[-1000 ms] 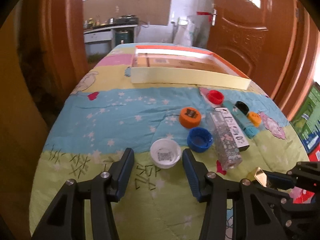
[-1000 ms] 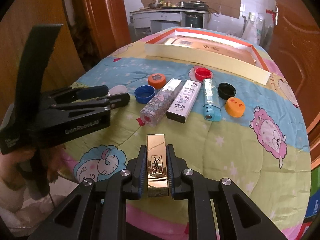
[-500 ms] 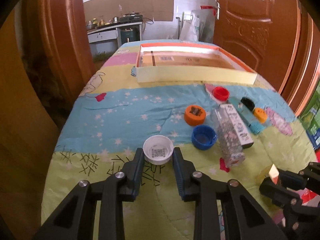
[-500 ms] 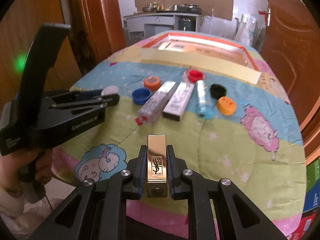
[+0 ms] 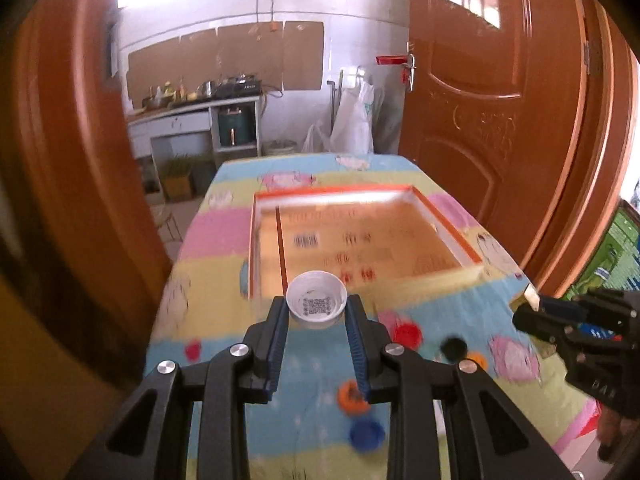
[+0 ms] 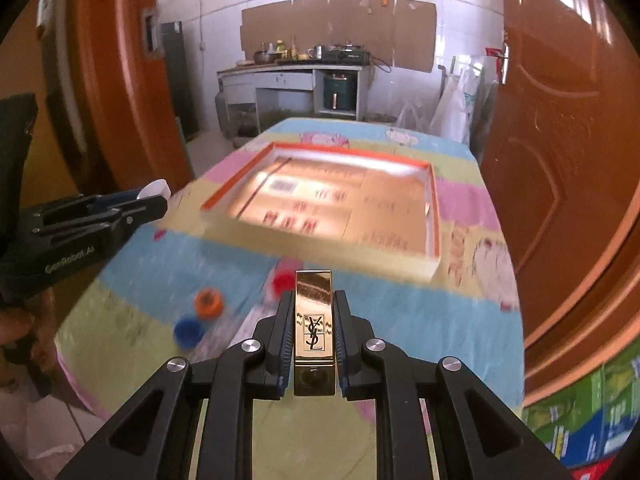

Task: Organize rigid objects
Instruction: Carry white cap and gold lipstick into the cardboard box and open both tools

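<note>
Both hand-held grippers (image 5: 317,314) loaded: cap (image 5: 317,299), lipstick (image 6: 313,328).

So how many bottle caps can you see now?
6: white cap in the left gripper; red, black, orange, blue and a partly hidden orange one on the quilt. More may be hidden.

A home: kitchen counter (image 6: 292,70) with pots, wooden doors (image 6: 560,120).

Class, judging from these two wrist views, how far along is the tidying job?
Done: nothing seems to lie in the box yet. In hand: left gripper holds the white cap; right gripper holds the gold case. Left: orange cap, blue cap and others on the quilt.
</note>
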